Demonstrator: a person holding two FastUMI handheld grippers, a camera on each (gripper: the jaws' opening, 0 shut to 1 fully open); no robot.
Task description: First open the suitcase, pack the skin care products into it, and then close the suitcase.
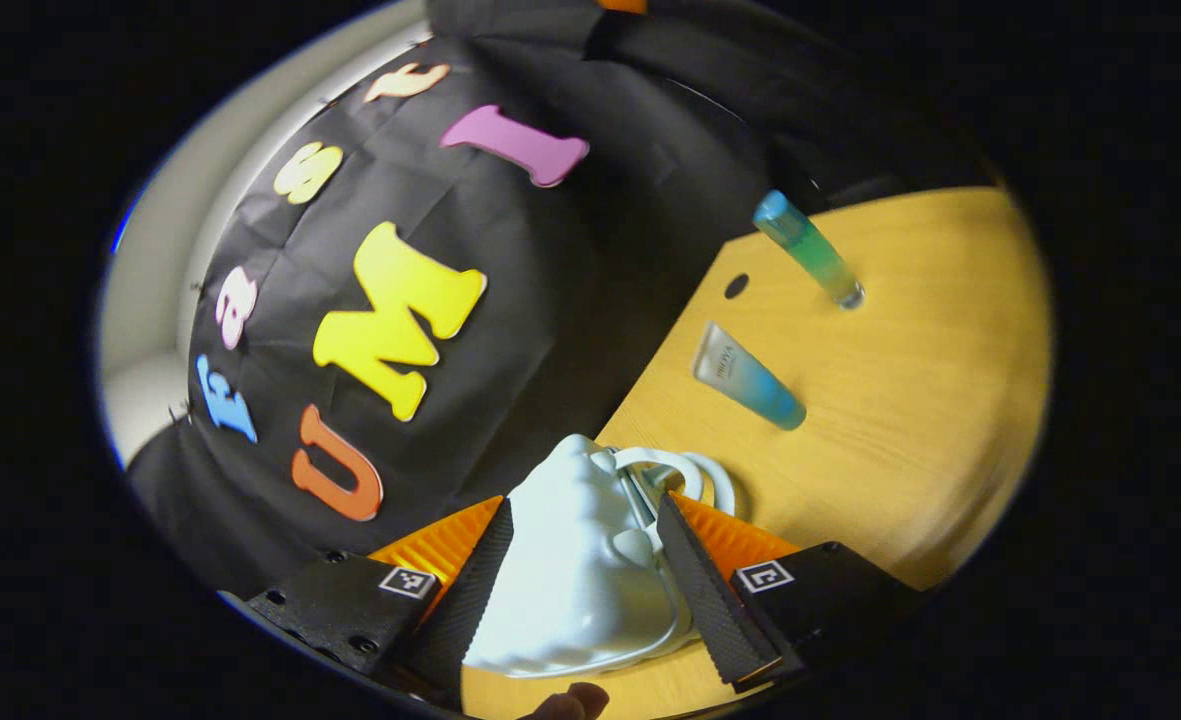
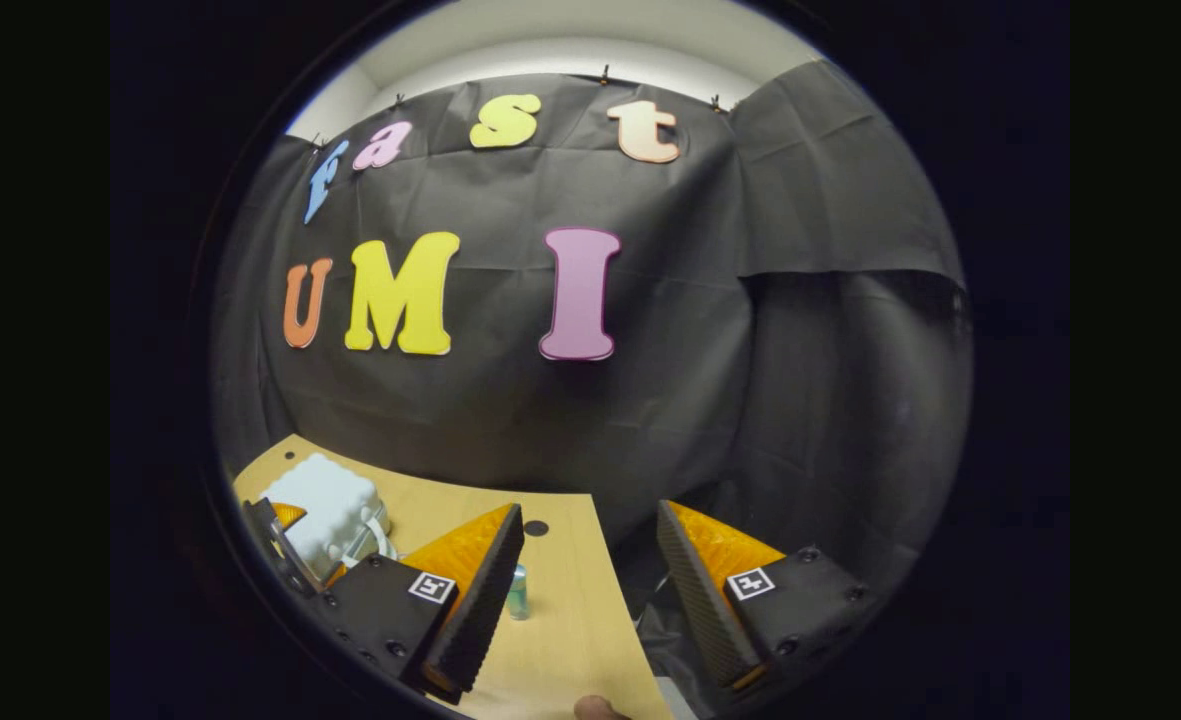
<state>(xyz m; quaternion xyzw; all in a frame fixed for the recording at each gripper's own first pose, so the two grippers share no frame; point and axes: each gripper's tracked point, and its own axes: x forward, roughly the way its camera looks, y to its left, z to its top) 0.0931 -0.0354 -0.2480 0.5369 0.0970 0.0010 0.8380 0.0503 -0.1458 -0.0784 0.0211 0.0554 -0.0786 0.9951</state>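
Each gripper, the left gripper (image 1: pixel 584 585) and the right gripper (image 2: pixel 590 590), is built from two wedge-shaped ribbed fingers mounted on black blocks. Small screws are set into the blocks, and each block is marked with a square black-and-white tag.

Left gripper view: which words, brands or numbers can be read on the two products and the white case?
The tube: one short printed word, too blurred to read.
The bottle: no text visible.
The suitcase: no text visible.
No text can be quoted.
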